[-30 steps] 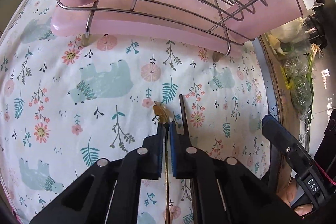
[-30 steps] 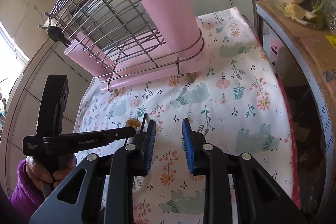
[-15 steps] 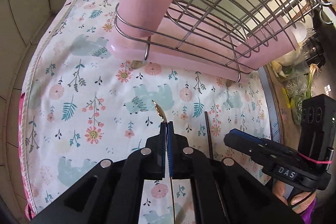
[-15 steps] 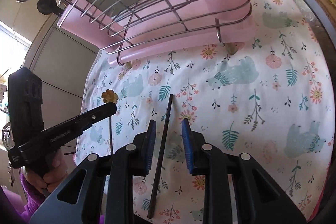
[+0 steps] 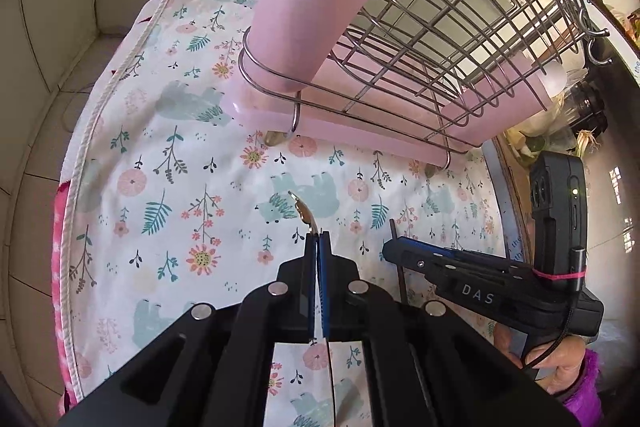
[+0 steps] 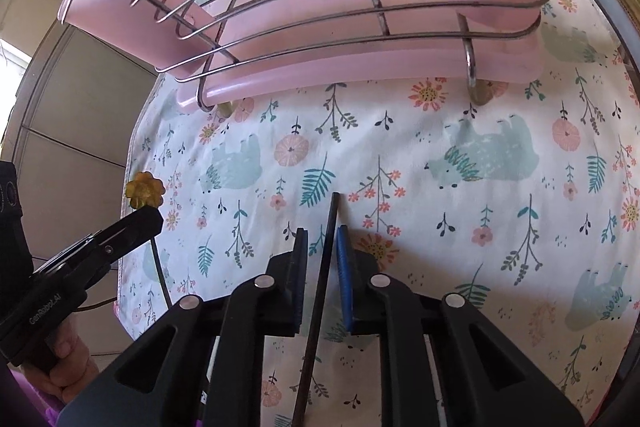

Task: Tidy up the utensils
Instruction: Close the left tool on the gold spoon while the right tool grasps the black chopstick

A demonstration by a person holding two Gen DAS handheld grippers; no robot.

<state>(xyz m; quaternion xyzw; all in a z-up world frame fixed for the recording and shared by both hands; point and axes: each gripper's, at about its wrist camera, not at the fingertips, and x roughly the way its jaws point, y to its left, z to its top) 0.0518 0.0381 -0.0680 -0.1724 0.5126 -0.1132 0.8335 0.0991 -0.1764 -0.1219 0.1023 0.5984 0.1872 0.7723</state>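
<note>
My left gripper (image 5: 318,235) is shut on a thin gold utensil with a flower-shaped end (image 5: 302,211) and holds it above the cloth. The flower end also shows in the right wrist view (image 6: 144,190), above the left gripper (image 6: 154,217). A dark chopstick (image 6: 325,259) lies on the floral cloth (image 6: 460,219) between the jaws of my right gripper (image 6: 322,233), which stand a little apart around it. The right gripper (image 5: 390,251) shows in the left wrist view over the chopstick (image 5: 396,241). A pink utensil cup (image 5: 316,3) sits in the wire dish rack (image 5: 460,39).
The rack stands on a pink drip tray (image 6: 360,67) at the back of the cloth. A tiled wall (image 5: 52,7) is to the left. A counter edge with vegetables and jars (image 5: 552,139) is at the right.
My left gripper has lifted the gold utensil off the cloth, up and left toward the pink cup. My right gripper has come down over the chopstick and its jaws have narrowed around it.
</note>
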